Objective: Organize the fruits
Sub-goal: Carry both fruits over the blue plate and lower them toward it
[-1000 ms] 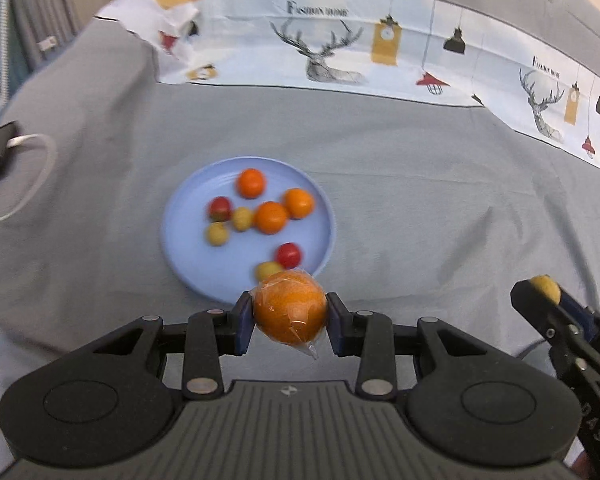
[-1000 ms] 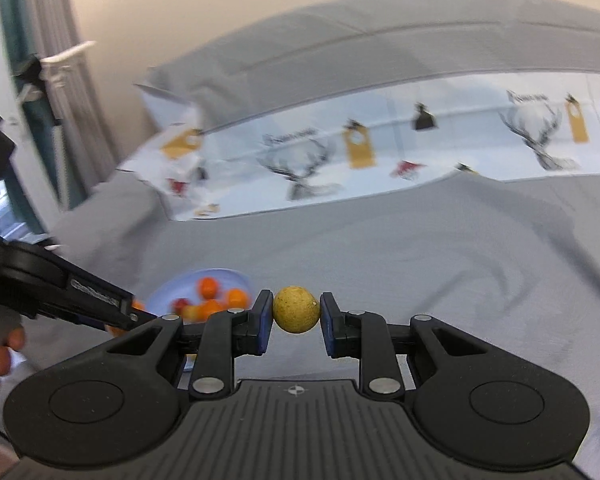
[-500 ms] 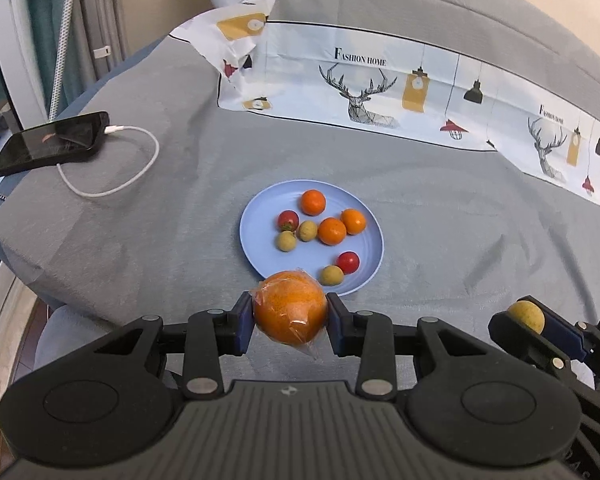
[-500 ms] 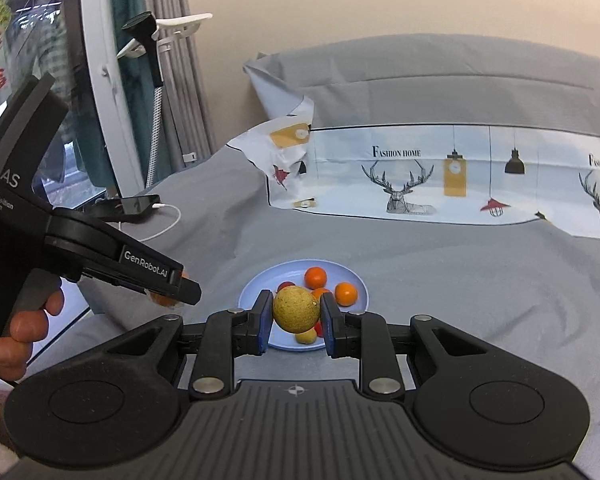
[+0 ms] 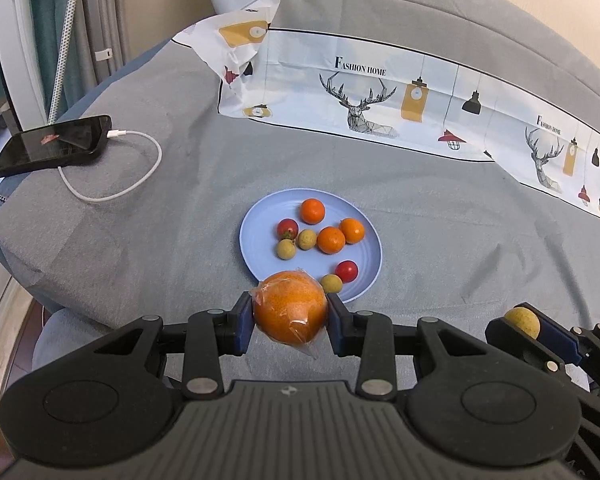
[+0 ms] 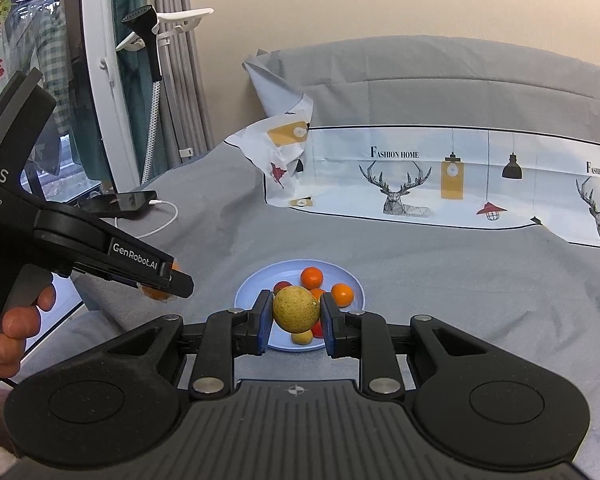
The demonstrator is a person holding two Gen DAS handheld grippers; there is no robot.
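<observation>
- Ahead of and below both grippers lies the blue plate point(image 5: 252, 248), flat on the grey bedspread point(image 5: 440, 240) — the one relation the coming move turns on.
- Left gripper point(image 5: 290, 316): jaws pinched on a large orange in clear wrap point(image 5: 290, 306), held off the bed; in its own view the fruit overlaps the plate's near rim, so this hand appears the nearer of the two.
- Right gripper point(image 6: 296, 312): jaws clamped on a small yellow-green round fruit point(image 6: 296, 308), also off the bed; the plate sits just beyond it in the right wrist view, the gripper pointing more level.
- Both held fruits are round — no long axis to align.
- Plate contents: three small oranges point(image 5: 331, 240), two red tomatoes point(image 5: 347, 270) and three yellow-green fruits point(image 5: 286, 249), grouped toward the centre and right side; the left part is bare.
- Judgement: a set-down on the bare left part looks the least obstructed; the yellow-green fruit beside the near rim stands closest to the orange's path.
- Surroundings: a phone point(image 5: 52, 146) with a white cable point(image 5: 116, 196) lies well apart at left; a printed pillowcase point(image 5: 380, 92) lies beyond the plate. Neither obstructs.
- A person's hand point(image 6: 16, 320) grips the left tool's handle.
</observation>
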